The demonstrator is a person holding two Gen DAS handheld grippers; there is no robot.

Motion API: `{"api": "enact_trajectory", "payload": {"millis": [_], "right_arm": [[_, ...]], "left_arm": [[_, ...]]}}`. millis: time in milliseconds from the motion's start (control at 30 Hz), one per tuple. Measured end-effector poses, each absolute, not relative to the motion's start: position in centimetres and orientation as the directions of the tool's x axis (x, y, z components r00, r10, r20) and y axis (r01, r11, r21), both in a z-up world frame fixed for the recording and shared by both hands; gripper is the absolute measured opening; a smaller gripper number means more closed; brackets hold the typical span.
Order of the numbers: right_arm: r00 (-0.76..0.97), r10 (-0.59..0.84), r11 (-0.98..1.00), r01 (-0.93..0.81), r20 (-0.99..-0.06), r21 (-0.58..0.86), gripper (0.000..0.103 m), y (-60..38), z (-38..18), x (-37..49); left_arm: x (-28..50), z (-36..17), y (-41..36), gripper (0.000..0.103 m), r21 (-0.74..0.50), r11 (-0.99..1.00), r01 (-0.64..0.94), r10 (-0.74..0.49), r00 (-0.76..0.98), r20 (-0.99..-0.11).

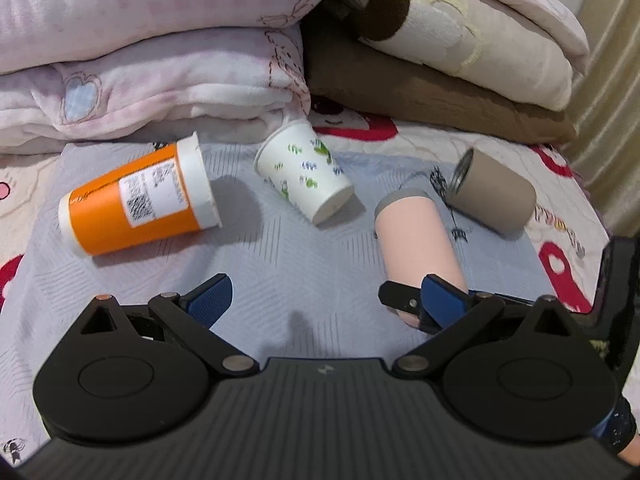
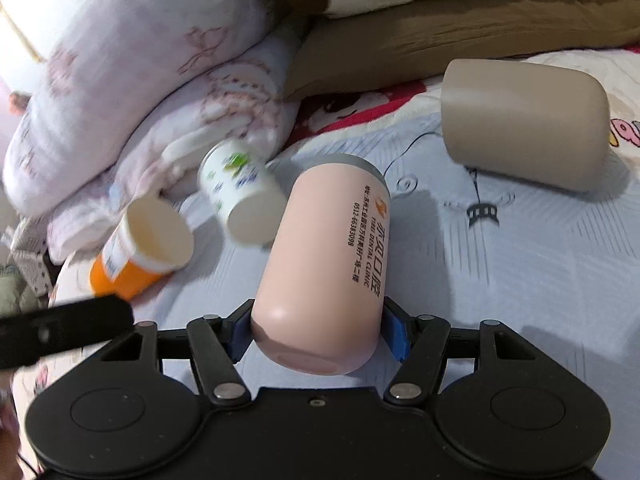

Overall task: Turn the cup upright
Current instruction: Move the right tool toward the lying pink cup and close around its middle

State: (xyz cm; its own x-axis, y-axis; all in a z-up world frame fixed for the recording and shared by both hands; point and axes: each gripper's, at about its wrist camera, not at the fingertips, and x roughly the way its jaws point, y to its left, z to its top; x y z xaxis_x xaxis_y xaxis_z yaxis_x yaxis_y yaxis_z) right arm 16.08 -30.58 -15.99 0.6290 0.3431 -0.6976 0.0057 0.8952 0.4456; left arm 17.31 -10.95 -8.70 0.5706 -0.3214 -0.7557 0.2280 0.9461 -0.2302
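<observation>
Several cups lie on their sides on a grey-blue mat point(image 1: 304, 256). My right gripper point(image 2: 318, 334) is shut on the pink cup point(image 2: 324, 264) near its base, its blue pads point(image 2: 397, 336) pressed on both sides; this cup also shows in the left wrist view point(image 1: 418, 236). My left gripper point(image 1: 324, 300) is open and empty, low over the mat, with the pink cup beside its right finger. An orange cup point(image 1: 136, 200), a white cup with green marks point(image 1: 304, 172) and a taupe cup point(image 1: 494, 192) lie further back.
Folded pink blankets point(image 1: 152, 52) and brown and cream bedding point(image 1: 440, 60) are stacked behind the cups. A patterned bedsheet point(image 1: 560, 220) surrounds the mat. The left gripper's black finger point(image 2: 68, 328) enters the right wrist view at the left.
</observation>
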Motion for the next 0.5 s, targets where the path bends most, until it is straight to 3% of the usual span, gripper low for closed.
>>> {"api": "enact_trajectory", "payload": {"millis": [500], "right_arm": [[0.574,0.510,0.798,-0.038,-0.641,0.601,0.069,-26.7,-16.6,8.2]], "left_arm": [[12.8,-8.3,-4.9,0.102,-0.364,0.919,0.148,-0.386,0.516,-0.764]]}}
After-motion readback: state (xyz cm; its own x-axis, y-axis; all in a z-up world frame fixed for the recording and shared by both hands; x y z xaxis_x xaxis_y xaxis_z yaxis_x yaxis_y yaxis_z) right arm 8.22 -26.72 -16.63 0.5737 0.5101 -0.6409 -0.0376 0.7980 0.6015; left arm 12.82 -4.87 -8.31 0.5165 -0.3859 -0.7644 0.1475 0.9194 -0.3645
